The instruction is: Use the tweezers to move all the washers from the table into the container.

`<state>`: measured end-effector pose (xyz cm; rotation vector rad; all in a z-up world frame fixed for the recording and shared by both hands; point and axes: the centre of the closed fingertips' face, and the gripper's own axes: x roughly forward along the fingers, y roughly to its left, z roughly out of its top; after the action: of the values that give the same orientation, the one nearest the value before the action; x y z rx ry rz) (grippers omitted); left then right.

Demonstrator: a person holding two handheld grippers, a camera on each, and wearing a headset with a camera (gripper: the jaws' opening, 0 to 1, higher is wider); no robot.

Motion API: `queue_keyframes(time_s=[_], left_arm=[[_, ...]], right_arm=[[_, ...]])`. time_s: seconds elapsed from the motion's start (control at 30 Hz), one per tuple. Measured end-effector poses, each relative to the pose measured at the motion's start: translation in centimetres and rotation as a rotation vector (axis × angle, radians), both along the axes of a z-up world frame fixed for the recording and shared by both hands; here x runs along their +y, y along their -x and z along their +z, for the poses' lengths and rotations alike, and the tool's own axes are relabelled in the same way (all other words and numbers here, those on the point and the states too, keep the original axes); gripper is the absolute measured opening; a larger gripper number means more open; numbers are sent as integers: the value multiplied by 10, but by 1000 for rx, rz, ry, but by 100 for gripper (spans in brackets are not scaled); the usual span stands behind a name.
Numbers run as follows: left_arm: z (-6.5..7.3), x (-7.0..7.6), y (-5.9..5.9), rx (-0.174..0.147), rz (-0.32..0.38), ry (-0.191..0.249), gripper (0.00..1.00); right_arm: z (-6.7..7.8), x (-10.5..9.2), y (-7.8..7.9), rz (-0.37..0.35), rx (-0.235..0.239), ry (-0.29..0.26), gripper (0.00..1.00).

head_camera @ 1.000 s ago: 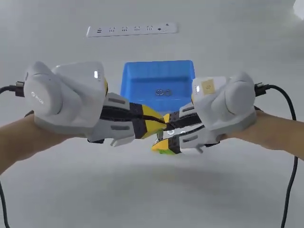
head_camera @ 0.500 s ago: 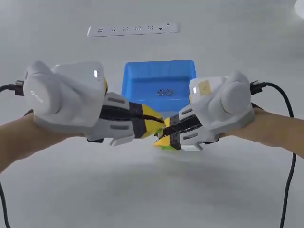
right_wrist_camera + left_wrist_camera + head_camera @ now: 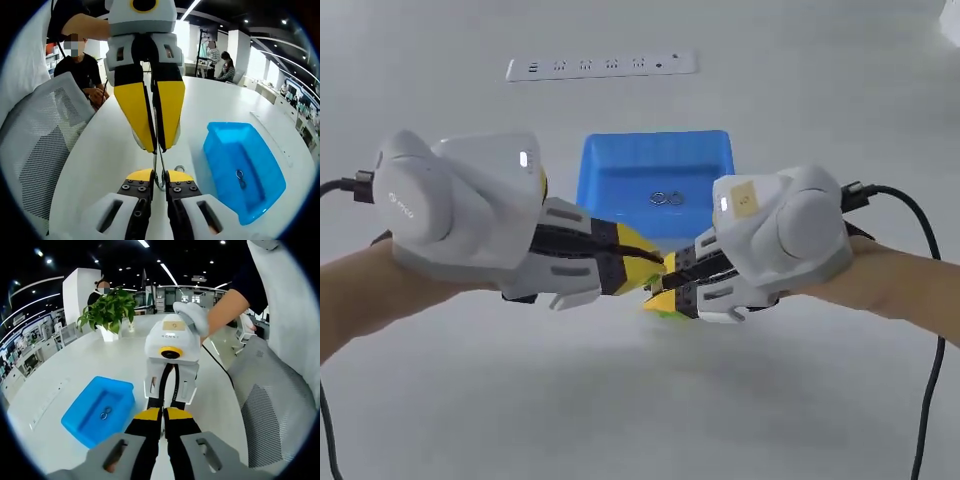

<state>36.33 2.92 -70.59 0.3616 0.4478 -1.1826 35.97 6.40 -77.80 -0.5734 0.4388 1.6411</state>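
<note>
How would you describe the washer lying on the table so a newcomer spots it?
Find the blue container on the white table. Beside it, by the yellow tips of the right gripper, lies one small metal washer; the other washers sit inside the container.

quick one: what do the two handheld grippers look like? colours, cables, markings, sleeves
Both alike: left gripper and right gripper have rounded white housings, black jaw arms with yellow tips, a small lit indicator and a black cable at the rear. The right one carries a yellowish square label on top. Forearms bare; a dark sleeve higher up.
</note>
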Motion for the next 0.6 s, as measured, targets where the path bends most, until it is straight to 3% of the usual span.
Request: queue_keyframes(time_s=[0.13, 0.5, 0.6], left_arm=[[-6, 5, 0, 16, 12, -29, 8], [-2, 2, 1, 36, 10, -2, 15], [-1, 6, 1, 31, 24, -17, 16]], right_arm=[[0, 1, 0, -6, 3, -5, 10], [5, 0, -4, -33, 18, -22, 9], [10, -1, -7, -48, 23, -31, 9]])
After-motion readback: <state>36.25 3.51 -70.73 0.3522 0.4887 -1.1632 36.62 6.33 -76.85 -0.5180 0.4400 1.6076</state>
